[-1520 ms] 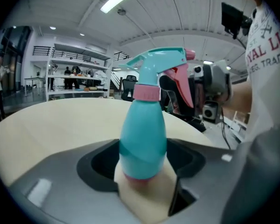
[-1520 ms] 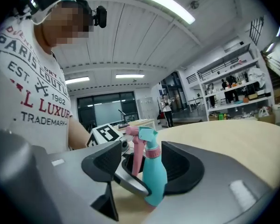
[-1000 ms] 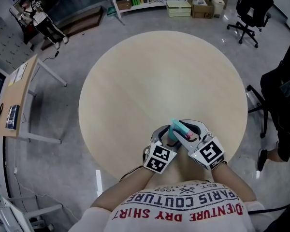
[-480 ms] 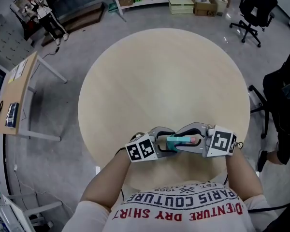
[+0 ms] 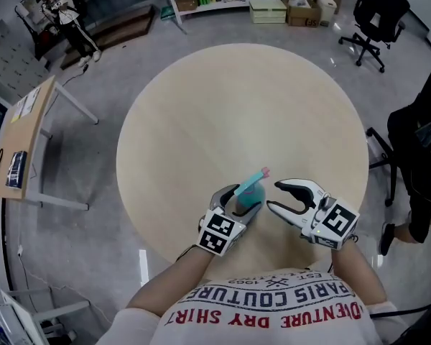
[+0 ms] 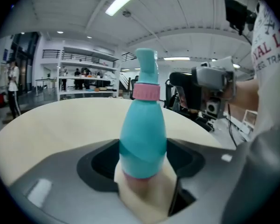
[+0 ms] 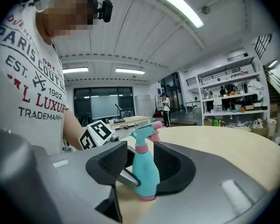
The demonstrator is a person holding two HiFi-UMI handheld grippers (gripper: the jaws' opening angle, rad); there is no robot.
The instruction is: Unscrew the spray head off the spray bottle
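Note:
A teal spray bottle (image 5: 248, 187) with a pink collar and a pink nozzle tip leans away from me over the near part of the round table (image 5: 237, 106). My left gripper (image 5: 238, 198) is shut on the bottle's lower body (image 6: 143, 139); the spray head (image 6: 146, 66) sits on top, still on the bottle. My right gripper (image 5: 273, 196) is just right of the bottle, its jaws opening, and neither pad touches it. In the right gripper view the bottle (image 7: 145, 171) stands just beyond the jaw tips, with the left gripper's marker cube (image 7: 97, 133) behind it.
A black office chair (image 5: 377, 9) and shelves with boxes (image 5: 273, 9) stand beyond the table. A wooden side desk (image 5: 21, 142) is at the left. A seated person (image 5: 424, 157) is at the right edge, and another person (image 5: 61, 13) stands far left.
Half a second ago both grippers held the bottle level between them. The right gripper has let go and drawn back to the right; the left has swung the bottle's head away from me.

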